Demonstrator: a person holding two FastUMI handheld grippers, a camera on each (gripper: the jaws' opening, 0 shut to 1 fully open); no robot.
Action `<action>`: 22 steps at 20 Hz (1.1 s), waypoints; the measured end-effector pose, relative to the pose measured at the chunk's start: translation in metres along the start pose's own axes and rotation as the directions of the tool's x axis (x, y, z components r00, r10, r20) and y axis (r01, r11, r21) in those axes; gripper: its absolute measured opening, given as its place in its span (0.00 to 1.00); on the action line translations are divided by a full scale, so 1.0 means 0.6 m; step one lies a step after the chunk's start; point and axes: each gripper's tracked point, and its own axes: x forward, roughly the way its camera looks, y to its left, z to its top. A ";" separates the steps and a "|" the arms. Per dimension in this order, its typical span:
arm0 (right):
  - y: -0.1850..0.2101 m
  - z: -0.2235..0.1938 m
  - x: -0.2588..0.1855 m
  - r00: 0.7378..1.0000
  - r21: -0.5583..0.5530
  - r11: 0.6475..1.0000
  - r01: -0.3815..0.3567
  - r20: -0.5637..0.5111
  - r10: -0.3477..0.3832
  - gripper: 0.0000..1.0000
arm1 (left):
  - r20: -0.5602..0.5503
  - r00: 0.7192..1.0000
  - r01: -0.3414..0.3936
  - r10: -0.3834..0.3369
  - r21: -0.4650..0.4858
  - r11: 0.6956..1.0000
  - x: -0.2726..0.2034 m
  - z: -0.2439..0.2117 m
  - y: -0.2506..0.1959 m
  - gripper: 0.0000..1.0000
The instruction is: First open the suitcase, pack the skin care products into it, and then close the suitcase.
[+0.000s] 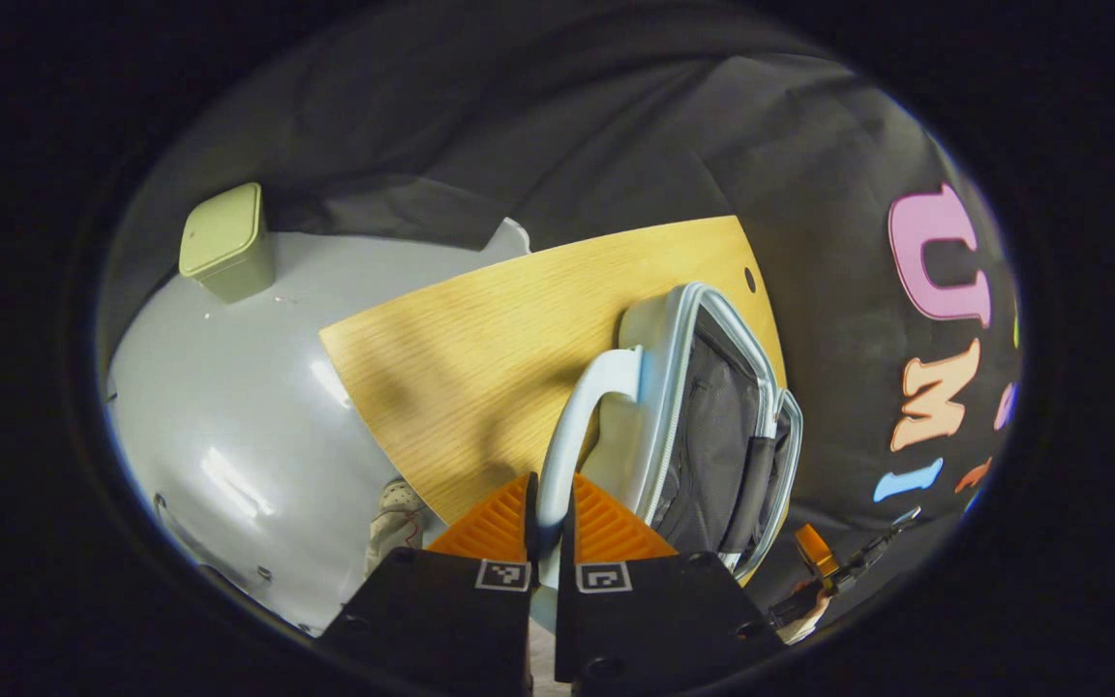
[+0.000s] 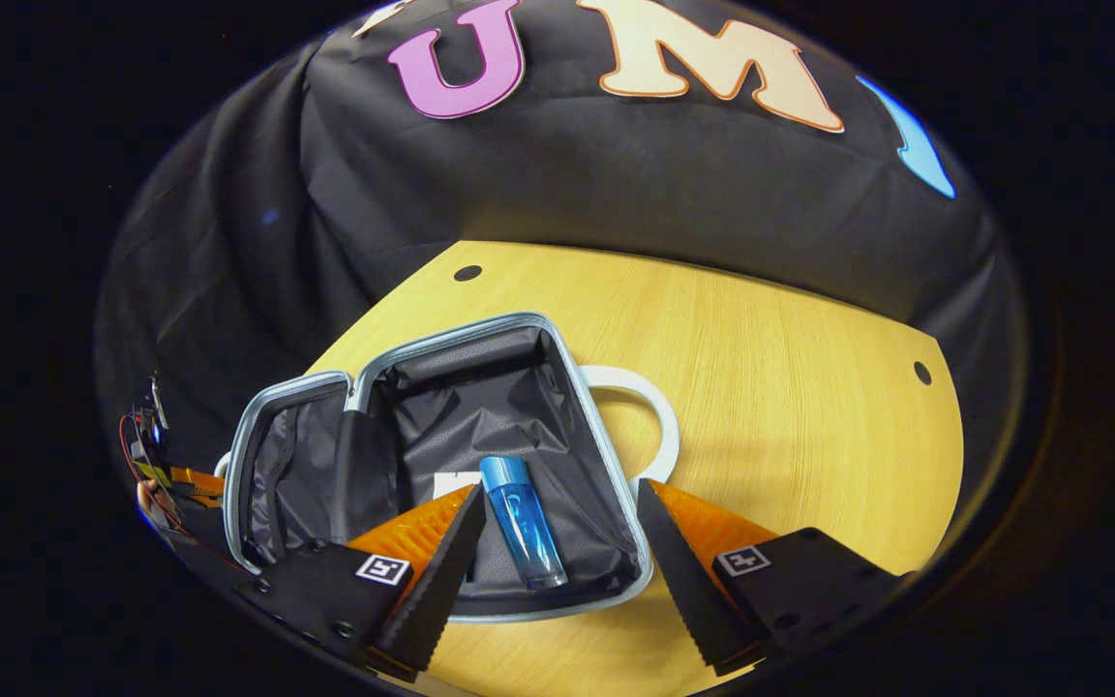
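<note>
The small white suitcase [image 2: 592,418] lies open on the wooden table, its grey lining showing. A blue bottle [image 2: 523,528] lies inside the right half, free of both fingers. Beside it a white item [image 2: 449,480] is partly hidden by a finger. My right gripper [image 2: 559,494] hovers open over that half, its fingers either side of the bottle. In the left gripper view the suitcase [image 1: 671,387] stands edge-on, and my left gripper [image 1: 550,505] is shut on its white handle [image 1: 585,402]. A second white handle [image 2: 659,416] on the right side is free.
The wooden table [image 2: 790,387] has bare room right of and behind the suitcase. Off the table's edge is a grey floor [image 1: 238,387] with a pale green lidded box [image 1: 226,242]. The left gripper [image 2: 156,474] shows far left; the right gripper [image 1: 814,554] shows low right.
</note>
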 end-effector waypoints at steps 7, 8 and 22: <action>-0.017 -0.017 -0.018 1.000 0.044 0.999 0.006 0.011 -0.007 0.98 | 0.006 1.000 -0.014 0.014 0.049 0.999 -0.029 -0.004 -0.030 0.00; -0.022 -0.019 -0.025 1.000 0.052 0.999 0.008 0.013 -0.008 0.99 | 0.019 1.000 -0.008 0.007 0.056 0.998 -0.040 0.000 -0.046 0.00; -0.194 -0.052 -0.121 0.988 0.129 0.985 0.111 0.090 -0.123 0.98 | 0.111 0.994 -0.014 -0.019 0.289 0.957 -0.163 -0.018 -0.272 0.00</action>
